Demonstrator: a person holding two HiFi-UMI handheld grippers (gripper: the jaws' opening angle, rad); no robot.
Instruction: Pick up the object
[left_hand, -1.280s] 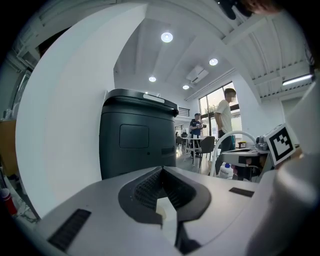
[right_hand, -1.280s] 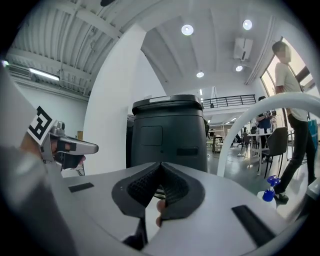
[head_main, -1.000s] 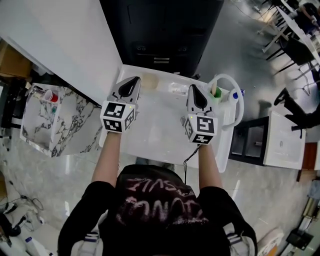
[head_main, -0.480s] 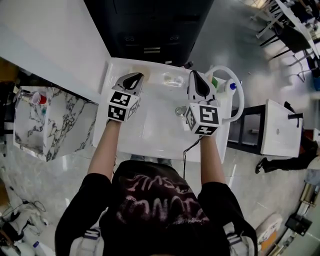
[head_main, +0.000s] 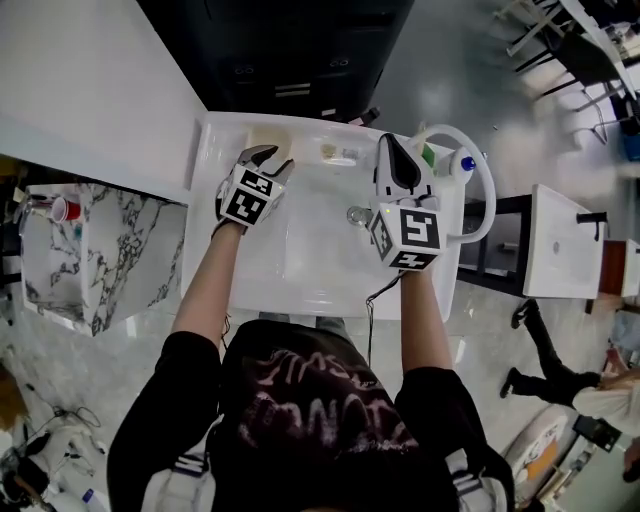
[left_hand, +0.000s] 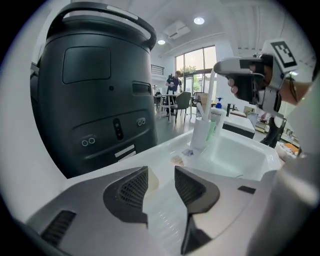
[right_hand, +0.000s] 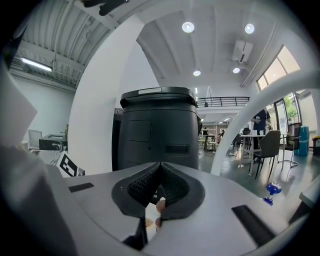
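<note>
Change: left gripper (head_main: 265, 155) had moved forward to the sink's (head_main: 300, 262) back left corner.
Left jaws: opening, apart; tan lump (left_hand: 152, 180) showed in the gap, untouched.
Right gripper (right_hand: 160, 170): jaws together.

Your left tongs (head_main: 264, 156), opening with nothing between them, half hid the beige object (left_hand: 152, 180) beyond; the small packet (head_main: 340, 155) was too blurred to name.

Basin: the white rectangular sink basin (head_main: 310, 270) looks smooth and glossy to me; I cannot tell ceramic from plastic.
Cabinet: the tall dark-grey machine cabinet (left_hand: 95, 100) reads as matt moulded plastic.
Drain: the small round drain fitting (head_main: 358, 215) is shiny metal.
Counter: the white grey-veined slab (head_main: 110, 250), left of frame, has a polished marble look.
Floor: the grey floor (head_main: 450, 60), upper right, is glossy and reflective.
Right gripper: the right gripper (right_hand: 160, 172) has a pale grey matt plastic shell; its dark pads (right_hand: 142, 185) are ribbed.
</note>
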